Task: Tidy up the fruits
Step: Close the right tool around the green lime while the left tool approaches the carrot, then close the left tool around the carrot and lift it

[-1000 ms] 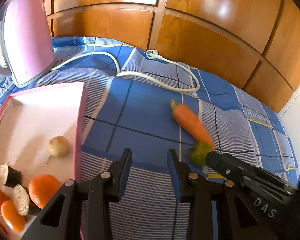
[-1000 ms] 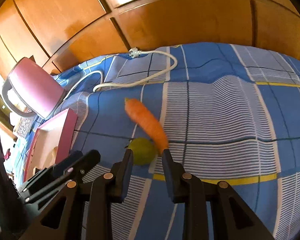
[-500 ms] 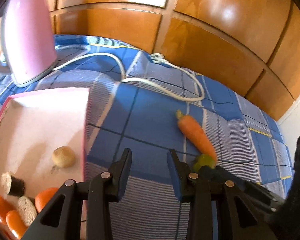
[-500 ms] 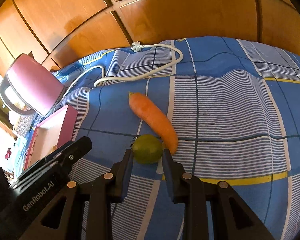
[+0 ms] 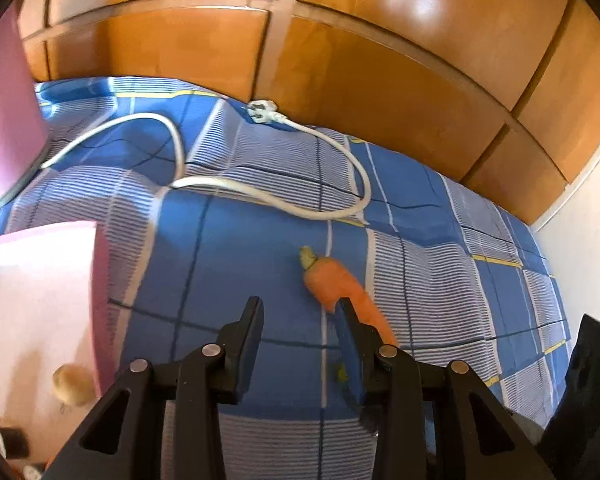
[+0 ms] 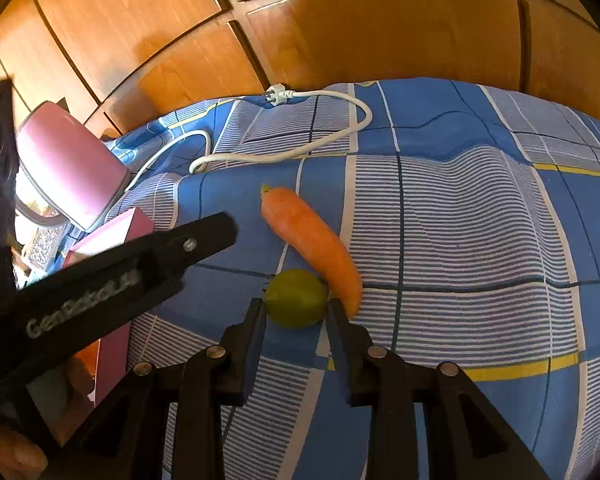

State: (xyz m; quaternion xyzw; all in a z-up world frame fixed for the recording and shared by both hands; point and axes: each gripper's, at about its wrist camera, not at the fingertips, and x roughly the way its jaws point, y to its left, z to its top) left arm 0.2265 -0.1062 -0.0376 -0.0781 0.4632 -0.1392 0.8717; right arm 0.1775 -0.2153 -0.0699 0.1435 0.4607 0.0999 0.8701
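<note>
A green lime (image 6: 296,298) lies on the blue checked cloth, touching the tip of an orange carrot (image 6: 312,244). My right gripper (image 6: 297,306) hovers just before the lime. Its jaws are opening, and the lime sits level with the fingertips without being squeezed. My left gripper (image 5: 300,312) is open with nothing between its fingers. Its right finger covers the lower part of the carrot (image 5: 332,284) and nearly all of the lime. In the right wrist view the left gripper (image 6: 216,232) reaches in from the left. The pink tray (image 5: 40,280) holds a small round beige item (image 5: 70,384).
A pink kettle (image 6: 68,164) stands at the back left, and its white cord (image 6: 300,148) loops across the cloth behind the carrot. A wooden panelled wall (image 5: 340,60) closes off the far side. The cloth continues to the right.
My left gripper has swung right towards the carrot, pushing the tray to the left edge of its view. My right gripper has closed in on the lime, now between its tips.
</note>
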